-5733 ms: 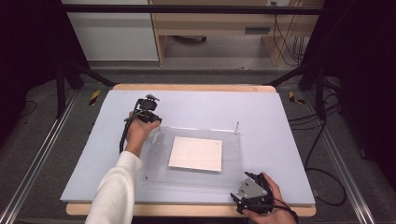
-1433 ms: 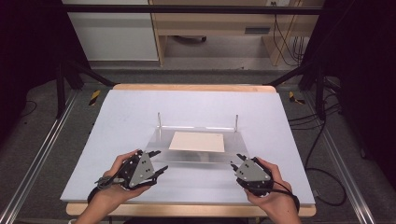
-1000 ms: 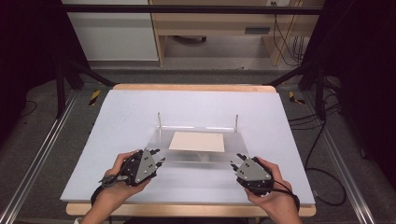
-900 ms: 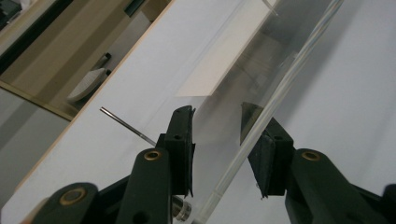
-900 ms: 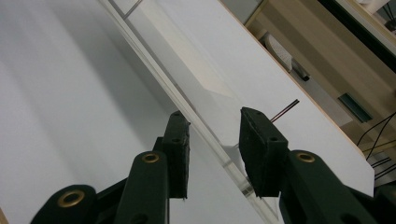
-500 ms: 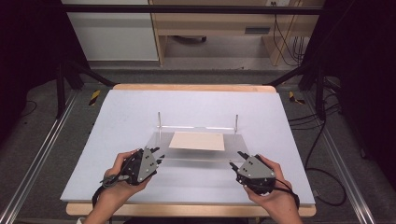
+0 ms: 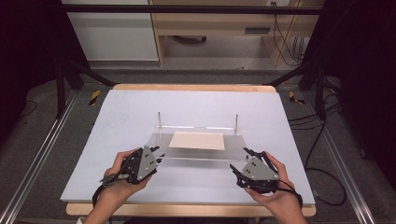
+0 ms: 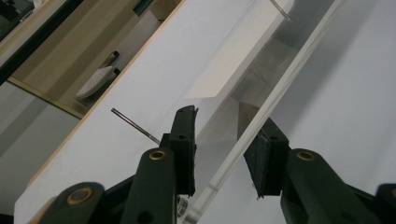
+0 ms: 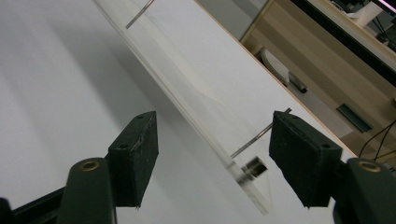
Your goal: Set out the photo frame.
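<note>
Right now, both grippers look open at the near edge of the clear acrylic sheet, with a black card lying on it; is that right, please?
Nearly. The card on the clear acrylic sheet is cream, not black, as the high view shows. Both the left gripper and the right gripper are indeed open at its near edge.

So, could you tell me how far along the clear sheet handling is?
Done: both grippers sit at the clear sheet's near edge. In hand: the left gripper straddles that edge, jaws open; the right gripper also brackets it, open wide. Left: closing on the sheet and moving it. The tan card lies untouched.

Both grippers (image 7: 156, 156) (image 7: 240, 161) at clear tray (image 7: 198, 154)
</note>
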Demonstrator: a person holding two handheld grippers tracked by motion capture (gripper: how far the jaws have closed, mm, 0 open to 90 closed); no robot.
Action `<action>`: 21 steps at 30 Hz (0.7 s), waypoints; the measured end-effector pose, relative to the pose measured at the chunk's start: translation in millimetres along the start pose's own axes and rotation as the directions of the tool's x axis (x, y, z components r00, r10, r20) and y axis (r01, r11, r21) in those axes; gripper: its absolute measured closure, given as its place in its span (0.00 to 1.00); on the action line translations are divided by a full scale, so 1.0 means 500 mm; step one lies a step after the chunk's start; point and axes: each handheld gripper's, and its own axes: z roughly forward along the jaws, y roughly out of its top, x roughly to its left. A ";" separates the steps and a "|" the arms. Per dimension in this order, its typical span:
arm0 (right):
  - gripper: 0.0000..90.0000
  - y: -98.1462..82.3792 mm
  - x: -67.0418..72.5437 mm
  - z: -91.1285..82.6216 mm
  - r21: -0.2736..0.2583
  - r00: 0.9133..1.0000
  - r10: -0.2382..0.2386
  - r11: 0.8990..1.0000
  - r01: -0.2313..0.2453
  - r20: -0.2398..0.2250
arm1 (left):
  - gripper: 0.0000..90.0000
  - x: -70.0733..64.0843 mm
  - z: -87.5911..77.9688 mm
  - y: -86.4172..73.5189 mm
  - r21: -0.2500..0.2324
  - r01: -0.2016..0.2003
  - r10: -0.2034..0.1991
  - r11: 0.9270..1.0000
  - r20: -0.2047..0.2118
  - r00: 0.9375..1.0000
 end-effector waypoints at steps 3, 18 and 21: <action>0.34 -0.010 -0.011 0.004 0.018 1.000 0.006 1.000 -0.006 0.001 | 0.72 0.000 0.000 0.000 0.000 0.001 -0.001 1.000 0.000 1.000; 0.61 -0.028 -0.029 0.043 0.029 0.999 0.014 0.999 -0.013 -0.031 | 0.72 0.003 0.000 0.001 0.000 0.004 -0.004 1.000 0.007 1.000; 0.68 -0.025 -0.031 0.040 0.017 0.999 0.022 1.000 -0.022 -0.038 | 0.72 0.002 0.000 0.001 0.002 0.001 -0.001 1.000 0.008 1.000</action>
